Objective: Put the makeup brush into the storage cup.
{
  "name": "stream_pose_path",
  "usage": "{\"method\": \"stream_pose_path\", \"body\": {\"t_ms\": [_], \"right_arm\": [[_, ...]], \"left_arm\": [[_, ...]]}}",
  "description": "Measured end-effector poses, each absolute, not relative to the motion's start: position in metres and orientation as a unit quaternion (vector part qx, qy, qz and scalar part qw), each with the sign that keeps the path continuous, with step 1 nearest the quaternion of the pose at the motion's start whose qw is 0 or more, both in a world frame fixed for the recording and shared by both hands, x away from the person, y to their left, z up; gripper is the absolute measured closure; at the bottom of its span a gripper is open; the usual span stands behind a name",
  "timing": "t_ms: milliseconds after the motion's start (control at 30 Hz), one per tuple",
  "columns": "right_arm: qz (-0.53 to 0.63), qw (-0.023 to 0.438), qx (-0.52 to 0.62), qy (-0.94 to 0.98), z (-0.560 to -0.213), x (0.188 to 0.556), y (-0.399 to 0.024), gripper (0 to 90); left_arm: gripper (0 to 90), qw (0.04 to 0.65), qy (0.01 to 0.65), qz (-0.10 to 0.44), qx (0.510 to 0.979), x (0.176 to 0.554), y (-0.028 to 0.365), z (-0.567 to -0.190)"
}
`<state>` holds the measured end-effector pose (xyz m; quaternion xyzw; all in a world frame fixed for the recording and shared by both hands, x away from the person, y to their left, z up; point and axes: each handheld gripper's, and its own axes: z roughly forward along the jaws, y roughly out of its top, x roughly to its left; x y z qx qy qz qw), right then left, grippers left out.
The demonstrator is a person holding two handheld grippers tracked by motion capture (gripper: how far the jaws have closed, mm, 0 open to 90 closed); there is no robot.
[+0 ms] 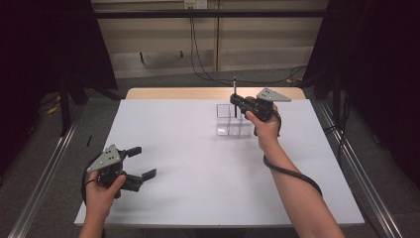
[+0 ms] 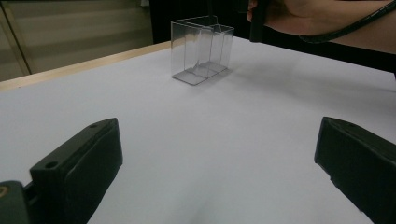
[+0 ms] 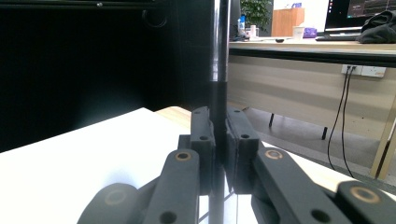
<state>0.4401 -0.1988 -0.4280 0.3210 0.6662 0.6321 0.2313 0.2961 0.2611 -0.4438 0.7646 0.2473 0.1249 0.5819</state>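
Observation:
A thin black pen (image 1: 234, 87) stands upright over a clear plastic compartment box (image 1: 232, 120) at the far middle of the white table (image 1: 198, 168). My right gripper (image 1: 235, 101) is shut on the pen's lower part, just above the box's back left corner. In the right gripper view the jaws (image 3: 219, 135) clamp the pen (image 3: 218, 56) from both sides. My left gripper (image 1: 144, 162) rests low at the near left, open, with nothing between its jaws. In the left gripper view it (image 2: 219, 154) faces the box (image 2: 201, 49) from far off.
The table's wooden far edge (image 1: 198, 92) lies just behind the box. Dark curtains flank the table, and cables hang along the back wall (image 1: 198, 54). A metal rail (image 1: 361, 173) runs along the floor on the right.

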Motion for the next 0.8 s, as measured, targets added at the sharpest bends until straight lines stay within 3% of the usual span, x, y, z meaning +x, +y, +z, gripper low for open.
{"method": "stream_pose_path", "body": {"t_ms": [800], "right_arm": [[0.617,0.230,0.327,0.678,-0.4365,0.4391,-0.2024,82.6]], "left_arm": [[0.9,0.577,0.247,0.130,0.767,0.2947,0.2633,-0.4440]]}}
